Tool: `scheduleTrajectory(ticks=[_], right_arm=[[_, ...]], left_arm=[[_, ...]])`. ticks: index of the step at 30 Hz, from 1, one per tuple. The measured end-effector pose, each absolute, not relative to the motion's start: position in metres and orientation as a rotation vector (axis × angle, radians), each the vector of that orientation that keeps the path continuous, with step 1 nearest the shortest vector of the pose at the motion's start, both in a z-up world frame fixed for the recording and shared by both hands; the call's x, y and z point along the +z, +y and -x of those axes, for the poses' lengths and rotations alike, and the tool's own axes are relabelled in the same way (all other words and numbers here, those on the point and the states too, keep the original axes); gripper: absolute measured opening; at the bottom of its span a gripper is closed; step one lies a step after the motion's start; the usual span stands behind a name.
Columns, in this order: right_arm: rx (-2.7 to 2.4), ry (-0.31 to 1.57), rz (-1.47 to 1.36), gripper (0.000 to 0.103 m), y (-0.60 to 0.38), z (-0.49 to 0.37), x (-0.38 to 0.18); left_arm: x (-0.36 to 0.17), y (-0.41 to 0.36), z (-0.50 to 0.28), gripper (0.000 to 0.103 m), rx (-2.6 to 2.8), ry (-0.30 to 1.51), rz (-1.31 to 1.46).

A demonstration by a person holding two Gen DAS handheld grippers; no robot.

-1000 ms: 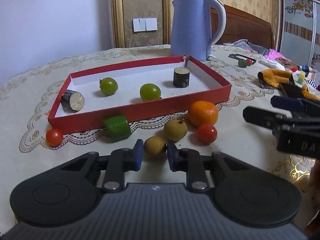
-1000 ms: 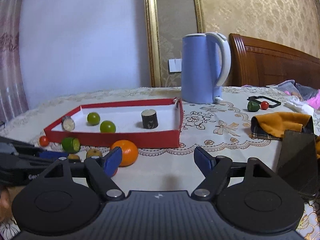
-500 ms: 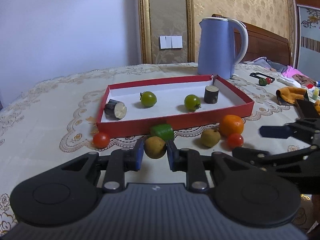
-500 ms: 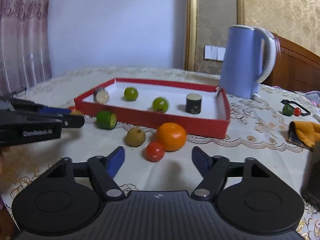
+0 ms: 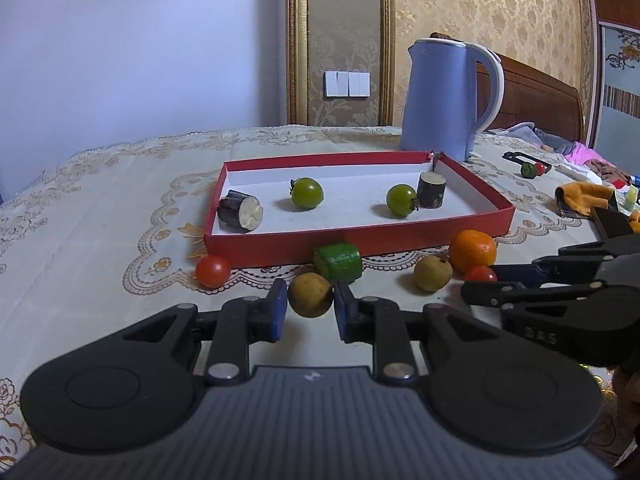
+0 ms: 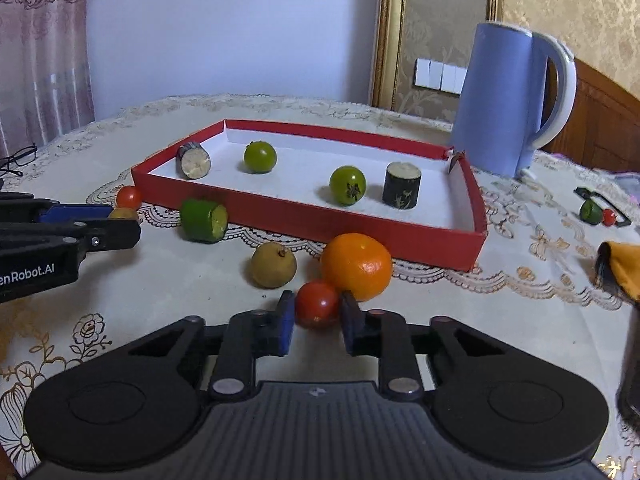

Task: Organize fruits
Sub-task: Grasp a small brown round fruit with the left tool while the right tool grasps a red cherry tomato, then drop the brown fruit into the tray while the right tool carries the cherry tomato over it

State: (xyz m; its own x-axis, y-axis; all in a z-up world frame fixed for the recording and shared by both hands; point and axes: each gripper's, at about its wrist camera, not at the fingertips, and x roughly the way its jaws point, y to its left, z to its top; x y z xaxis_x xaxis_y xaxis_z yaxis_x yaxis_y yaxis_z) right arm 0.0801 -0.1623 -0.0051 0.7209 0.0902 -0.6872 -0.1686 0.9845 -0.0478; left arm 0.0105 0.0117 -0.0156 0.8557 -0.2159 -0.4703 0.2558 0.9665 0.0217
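Observation:
A red tray (image 5: 352, 240) (image 6: 312, 220) holds two green tomatoes (image 5: 307, 193) (image 5: 401, 200) and two dark cut pieces (image 5: 239, 211) (image 5: 431, 189). My left gripper (image 5: 310, 312) is shut on a yellow-brown fruit (image 5: 310, 294), held above the cloth in front of the tray. My right gripper (image 6: 317, 322) is shut on a red cherry tomato (image 6: 317, 303) beside an orange (image 6: 357, 266). Another yellow-brown fruit (image 6: 273, 265), a green cut piece (image 6: 202, 221) and a second red tomato (image 6: 129, 197) lie on the cloth before the tray.
A blue kettle (image 5: 448, 96) (image 6: 512, 100) stands behind the tray's right corner. An orange cloth (image 5: 580, 198) and a dark object lie to the right. Glasses (image 6: 16, 158) rest at the far left edge. A small green and red pair (image 6: 596, 213) sits far right.
The right gripper has moved in and closed from wide open onto the red cherry tomato. The left gripper still holds the yellow-brown fruit and has risen slightly.

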Motion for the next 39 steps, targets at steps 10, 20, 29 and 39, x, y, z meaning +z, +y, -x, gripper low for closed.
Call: scheduleTrajectory(ticks=[10, 20, 29, 39], right_arm=[[0.182, 0.678, 0.062, 0.023, -0.181, -0.054, 0.005], [0.2, 0.619, -0.025, 0.023, -0.21, -0.036, 0.013], [0.213, 0.606, -0.057, 0.023, -0.216, -0.034, 0.013], [0.205, 0.609, -0.055, 0.023, -0.214, -0.037, 0.014]], left_arm=[[0.013, -0.008, -0.039, 0.023, -0.25, 0.462, -0.14], [0.036, -0.064, -0.136, 0.023, -0.216, 0.497, -0.183], [0.01, -0.108, -0.205, 0.023, -0.118, 0.569, -0.254], [0.022, -0.091, -0.17, 0.052, -0.083, 0.511, -0.275]])
